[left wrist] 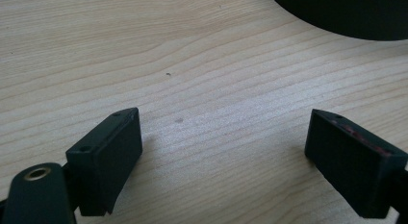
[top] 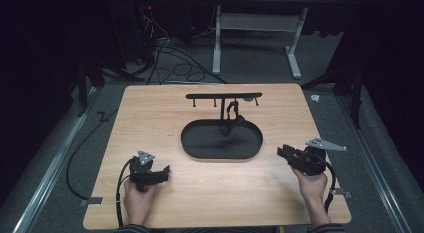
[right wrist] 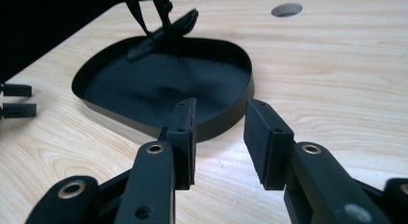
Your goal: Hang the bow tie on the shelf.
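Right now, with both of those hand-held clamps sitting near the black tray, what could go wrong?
1. The right gripper has open, empty jaws aimed at the tray wall; pushing ahead could shove the tray across the table.
2. A dark strap-like item hangs from the T-shaped stand over the tray; a knock there might tip the stand or drop the item.
3. The left gripper sits low over bare wood with its jaws wide apart and could scrape it.

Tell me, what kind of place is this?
Probably a lab or recording workspace: a wooden table stands on grey carpet, loose cables lie behind it, and dark curtains close it in.
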The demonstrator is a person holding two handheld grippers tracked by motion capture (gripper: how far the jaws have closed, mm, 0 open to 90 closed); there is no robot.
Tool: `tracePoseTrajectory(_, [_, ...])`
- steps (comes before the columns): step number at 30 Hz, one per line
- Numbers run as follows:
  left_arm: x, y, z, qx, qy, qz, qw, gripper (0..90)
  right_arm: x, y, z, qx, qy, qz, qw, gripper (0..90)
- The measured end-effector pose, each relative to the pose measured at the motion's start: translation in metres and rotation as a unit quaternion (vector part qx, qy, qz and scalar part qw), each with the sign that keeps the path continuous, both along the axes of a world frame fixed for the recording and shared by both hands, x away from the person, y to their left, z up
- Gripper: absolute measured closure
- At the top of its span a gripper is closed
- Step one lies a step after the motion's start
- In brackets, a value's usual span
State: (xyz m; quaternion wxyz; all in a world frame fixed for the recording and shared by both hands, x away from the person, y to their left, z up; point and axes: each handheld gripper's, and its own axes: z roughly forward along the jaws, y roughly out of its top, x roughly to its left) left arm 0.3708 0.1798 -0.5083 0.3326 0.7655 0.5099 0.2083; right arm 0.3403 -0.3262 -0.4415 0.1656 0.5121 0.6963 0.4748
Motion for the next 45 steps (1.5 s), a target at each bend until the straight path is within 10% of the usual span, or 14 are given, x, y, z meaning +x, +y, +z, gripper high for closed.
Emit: tracePoseTrajectory(45, [0.0, 0.0, 0.0, 0.0, 0.0, 0.0, 1.0, 13.3, 0.001, 0.027, -0.043, -0.049, 0.039, 0.014, 0.9979, 66.7])
